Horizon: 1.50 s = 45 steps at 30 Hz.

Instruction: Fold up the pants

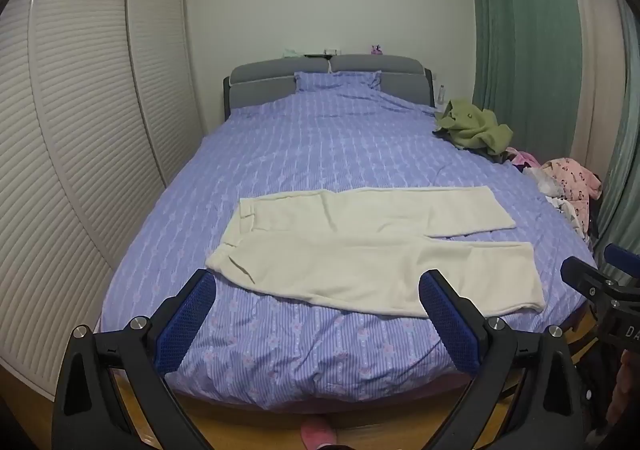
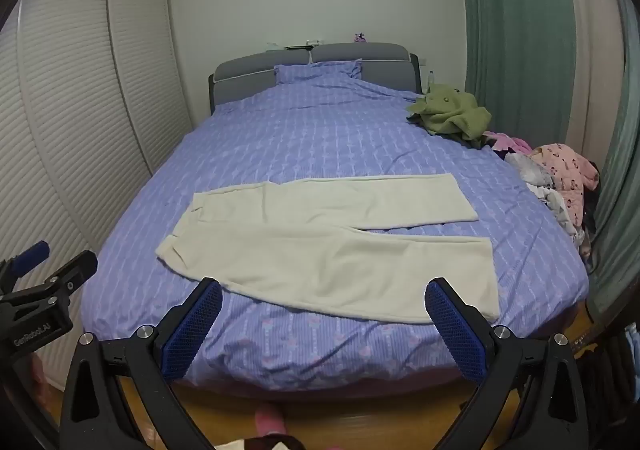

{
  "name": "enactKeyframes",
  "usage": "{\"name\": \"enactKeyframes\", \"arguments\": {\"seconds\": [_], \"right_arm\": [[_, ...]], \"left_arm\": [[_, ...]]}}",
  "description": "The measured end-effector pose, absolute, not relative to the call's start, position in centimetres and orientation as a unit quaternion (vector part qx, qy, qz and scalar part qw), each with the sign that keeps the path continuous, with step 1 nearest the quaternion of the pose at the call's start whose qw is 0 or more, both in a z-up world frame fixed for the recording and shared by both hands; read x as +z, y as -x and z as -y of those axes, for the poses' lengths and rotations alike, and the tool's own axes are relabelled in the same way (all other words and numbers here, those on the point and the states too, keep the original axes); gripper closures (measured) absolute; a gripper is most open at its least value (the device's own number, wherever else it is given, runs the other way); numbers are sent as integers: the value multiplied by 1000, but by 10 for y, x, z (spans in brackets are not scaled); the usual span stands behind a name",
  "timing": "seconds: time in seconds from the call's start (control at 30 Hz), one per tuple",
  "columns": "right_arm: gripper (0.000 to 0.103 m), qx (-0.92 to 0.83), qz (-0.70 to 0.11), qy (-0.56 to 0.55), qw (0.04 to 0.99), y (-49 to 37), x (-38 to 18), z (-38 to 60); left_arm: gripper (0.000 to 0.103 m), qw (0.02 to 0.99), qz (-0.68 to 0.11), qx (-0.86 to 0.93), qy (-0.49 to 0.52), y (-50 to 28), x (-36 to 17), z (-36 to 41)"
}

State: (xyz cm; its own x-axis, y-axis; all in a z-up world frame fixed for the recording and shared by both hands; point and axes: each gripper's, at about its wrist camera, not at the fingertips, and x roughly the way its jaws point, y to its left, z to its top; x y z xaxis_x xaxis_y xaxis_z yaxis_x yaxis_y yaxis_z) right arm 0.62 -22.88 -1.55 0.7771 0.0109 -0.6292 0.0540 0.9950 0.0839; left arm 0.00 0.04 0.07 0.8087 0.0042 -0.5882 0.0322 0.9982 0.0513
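Cream pants (image 1: 360,246) lie flat across the near half of a bed, waistband to the left, two legs spread apart to the right; they also show in the right wrist view (image 2: 332,246). My left gripper (image 1: 318,290) is open and empty, held above the bed's near edge in front of the pants. My right gripper (image 2: 324,296) is open and empty too, at about the same height. Each gripper shows at the edge of the other's view, the right (image 1: 600,282) and the left (image 2: 48,274).
The bed (image 1: 320,145) has a purple striped cover (image 2: 312,129) and grey headboard (image 1: 260,75). A green garment (image 1: 472,123) and a pile of pink clothes (image 1: 568,181) lie along its right side. Louvred wardrobe doors (image 1: 80,129) stand left, green curtains (image 1: 528,29) right. Wooden floor below.
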Motion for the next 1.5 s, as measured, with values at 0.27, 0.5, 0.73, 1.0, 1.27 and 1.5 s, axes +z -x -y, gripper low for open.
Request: {"name": "enactKeyframes", "arguments": {"seconds": [0.27,0.5,0.73,1.0,1.27,1.5], "right_arm": [[0,-13,-331,-46,942,-6,-15,229],[0,-13,-330,-47,943,-9,-14,229],[0,-11,-330,-46,943,-13,-8,230],[0,-11,-328,-47,944,-9,-5,233],[0,-12,-328,-46,943,-9,-5,233],[0,-11,-327,-48,944,-8,-5,233]], "left_arm": [[0,956,-291,-22,-31,6,8,5],[0,957,-288,-27,-33,4,7,1],[0,957,-285,-27,-33,4,7,1],[0,958,-283,-27,-31,3,7,1],[0,959,-282,-27,-29,4,9,4],[0,959,-280,-25,-29,4,11,5]]}}
